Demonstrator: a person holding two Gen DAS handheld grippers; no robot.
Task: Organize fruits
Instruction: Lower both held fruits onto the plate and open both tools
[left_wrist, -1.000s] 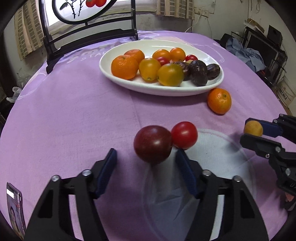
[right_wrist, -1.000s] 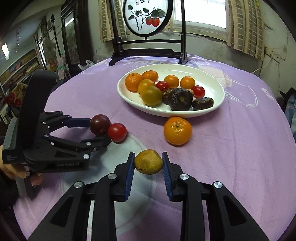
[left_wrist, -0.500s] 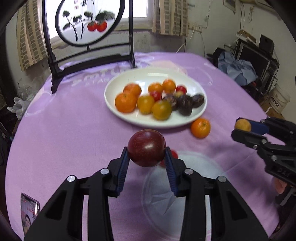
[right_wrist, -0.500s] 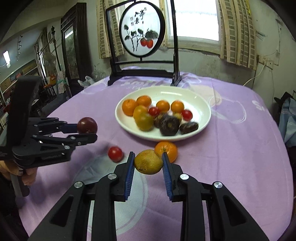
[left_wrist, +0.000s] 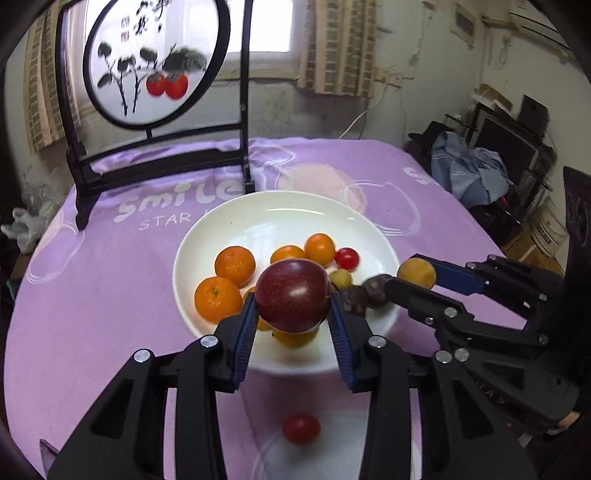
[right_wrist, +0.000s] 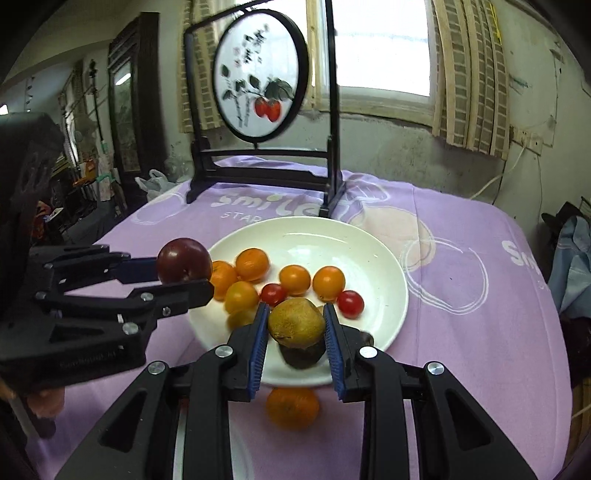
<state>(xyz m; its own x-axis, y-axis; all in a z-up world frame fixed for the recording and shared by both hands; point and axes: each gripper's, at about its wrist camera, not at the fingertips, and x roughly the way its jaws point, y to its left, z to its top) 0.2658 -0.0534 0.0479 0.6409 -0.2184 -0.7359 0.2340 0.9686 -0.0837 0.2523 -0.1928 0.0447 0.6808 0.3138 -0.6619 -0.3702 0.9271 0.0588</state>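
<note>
My left gripper (left_wrist: 293, 317) is shut on a dark red plum (left_wrist: 293, 294) and holds it in the air over the near left rim of the white plate (left_wrist: 280, 206). My right gripper (right_wrist: 296, 332) is shut on a yellow-brown kiwi (right_wrist: 296, 323) and holds it above the plate's (right_wrist: 369, 243) near edge. The plate holds several oranges, yellow and red tomatoes and dark fruits. The plum also shows in the right wrist view (right_wrist: 184, 260), the kiwi in the left wrist view (left_wrist: 416, 272).
A red tomato (left_wrist: 301, 428) lies on the purple tablecloth below my left gripper. An orange (right_wrist: 292, 406) lies on the cloth just before the plate. A black-framed round screen (left_wrist: 147, 62) stands behind the plate. Clutter lies past the table's right edge.
Both grippers have risen and moved forward toward the plate with their fruit. The plum has left the cloth; the red tomato stayed behind on it.
</note>
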